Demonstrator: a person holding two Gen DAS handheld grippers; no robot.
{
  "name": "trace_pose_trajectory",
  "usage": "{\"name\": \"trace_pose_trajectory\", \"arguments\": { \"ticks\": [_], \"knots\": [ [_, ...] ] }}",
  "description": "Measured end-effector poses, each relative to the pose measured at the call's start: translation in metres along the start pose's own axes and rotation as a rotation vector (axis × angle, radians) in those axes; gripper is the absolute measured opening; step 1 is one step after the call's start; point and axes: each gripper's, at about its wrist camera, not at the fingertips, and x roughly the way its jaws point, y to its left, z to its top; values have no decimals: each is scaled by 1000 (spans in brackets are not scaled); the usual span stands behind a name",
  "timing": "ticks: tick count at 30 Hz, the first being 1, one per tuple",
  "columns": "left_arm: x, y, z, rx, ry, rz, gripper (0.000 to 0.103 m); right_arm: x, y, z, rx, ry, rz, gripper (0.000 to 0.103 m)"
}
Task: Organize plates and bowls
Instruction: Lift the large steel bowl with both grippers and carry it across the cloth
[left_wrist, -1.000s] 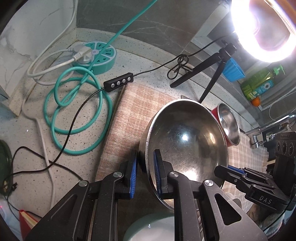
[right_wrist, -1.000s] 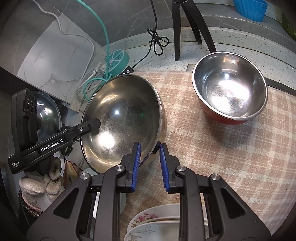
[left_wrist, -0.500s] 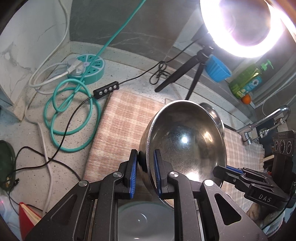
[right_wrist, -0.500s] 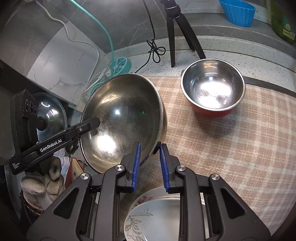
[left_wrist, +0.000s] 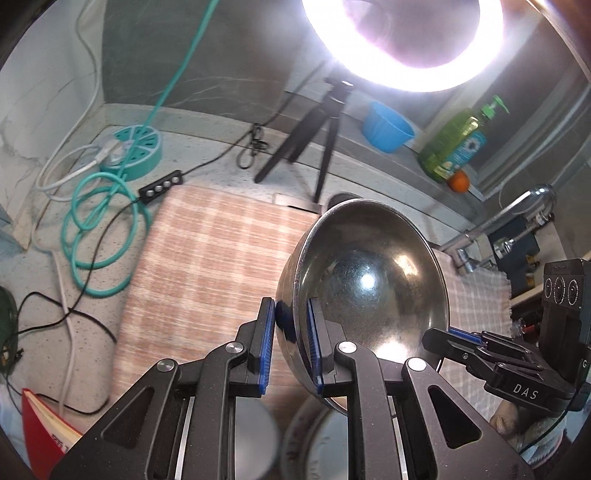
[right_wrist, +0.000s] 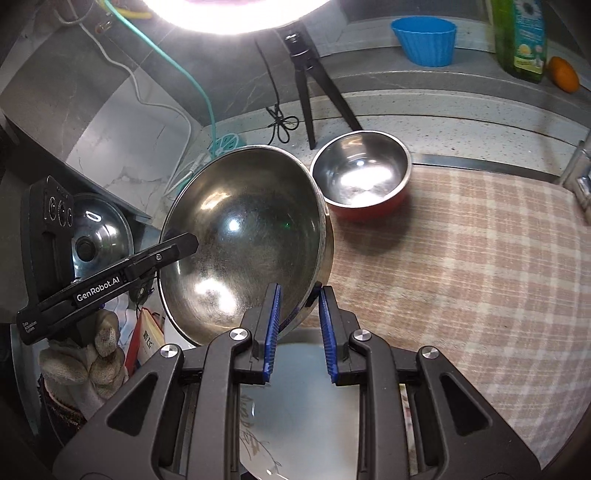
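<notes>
- Left gripper (left_wrist: 290, 334) is clamped on one rim of the big steel bowl (left_wrist: 369, 280), right gripper (right_wrist: 297, 319) pinching the opposite rim
- Bowl hangs tilted above the checked cloth (right_wrist: 461, 266)
- Small red-sided bowl (right_wrist: 364, 175) sits on the cloth beyond, plates (right_wrist: 295, 417) below

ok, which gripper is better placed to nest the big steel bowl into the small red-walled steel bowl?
Right. Both grippers clamp the big steel bowl, but the right gripper grips the rim nearest the small red-walled steel bowl; the left gripper is on the far side.
</notes>
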Motion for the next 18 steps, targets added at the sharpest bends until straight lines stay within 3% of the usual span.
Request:
{"name": "trace_pose_trajectory", "arguments": {
  "ticks": [18],
  "knots": [
    [38,-101,-21,119,71,-65,15,-68,-89,-39,114,-50,-72,22]
  ]
}}
